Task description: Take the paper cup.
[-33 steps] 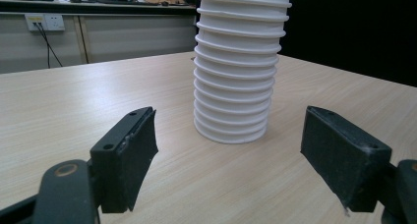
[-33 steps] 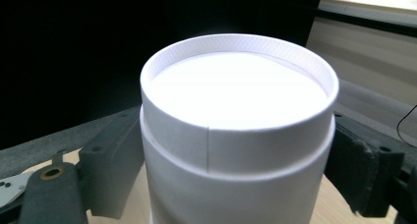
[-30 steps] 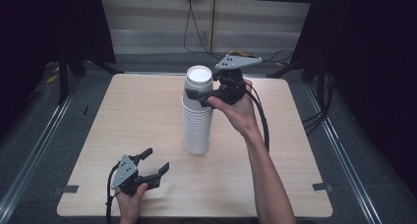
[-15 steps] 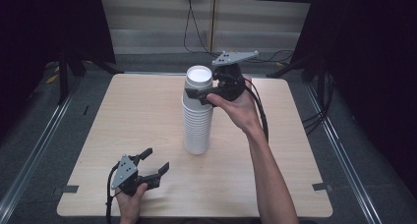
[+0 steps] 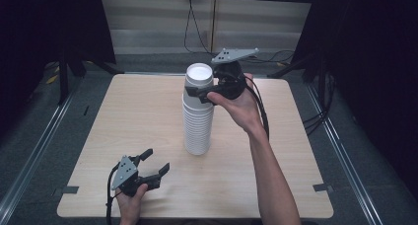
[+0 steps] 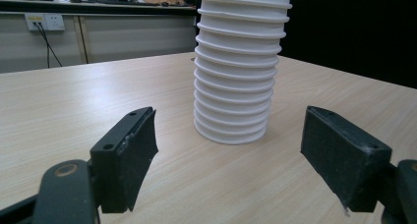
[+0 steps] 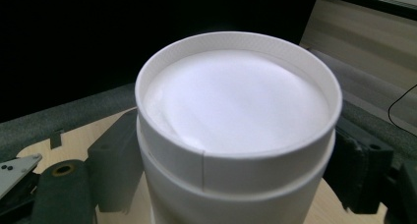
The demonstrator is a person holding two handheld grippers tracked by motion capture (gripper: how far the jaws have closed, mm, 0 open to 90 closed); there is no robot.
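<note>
- White paper cups, nested upside down into one tall stack [image 5: 198, 111], are standing upright near the middle of the pale wooden worktop [image 5: 123, 116].
- Up at the top of that stack, the right claw [image 5: 199, 93] is coming in level from the stack's right side, its two black jaws sitting either side of the uppermost cup [image 7: 236, 116].
- From the right gripper view, those jaws are flanking the cup just below its raised base rim, close against its wall; whether the pads are actually pressing on it, I cannot tell.
- Behind the right claw, the person's right hand [image 5: 239, 104] is wrapping the gripper body, with the grey three-cornered plate [image 5: 235, 55] riding on top and the cable [image 5: 262, 109] trailing back along the forearm.
- Well below the stack, toward the near-left part of the worktop, the left claw [image 5: 154, 162] is resting low on the wood in the left hand [image 5: 129, 203].
- Its jaws are spread wide with nothing between them, pointing toward the foot of the stack, which is standing clear of both pads.
</note>
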